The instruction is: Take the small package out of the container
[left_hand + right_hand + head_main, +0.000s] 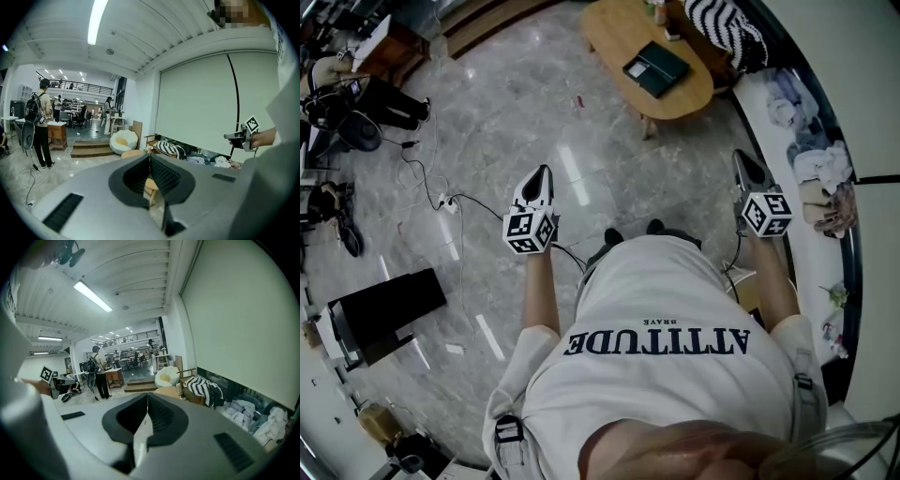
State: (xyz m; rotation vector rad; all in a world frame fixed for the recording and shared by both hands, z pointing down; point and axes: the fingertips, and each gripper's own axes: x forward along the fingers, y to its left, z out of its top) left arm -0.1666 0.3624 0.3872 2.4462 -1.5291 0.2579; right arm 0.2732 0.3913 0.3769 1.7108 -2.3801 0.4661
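Note:
No small package and no container can be picked out in any view. In the head view my left gripper (542, 174) and my right gripper (748, 159) are held out level in front of the person's body, above the marble floor. Both have their jaws together with nothing between them. The left gripper view looks along its shut jaws (149, 157) into the room, with the right gripper (240, 136) in view at its right. The right gripper view shows shut jaws (147, 395) and the left gripper (57, 380) at its left.
An oval wooden coffee table (614, 33) with a dark flat case (656, 67) stands ahead. A chair with a striped cushion (727, 28) is behind it. Heaped clothes (811, 141) line the right wall. Cables (441, 199) and a black box (384, 309) lie at left. A person with a backpack (41, 122) stands far off.

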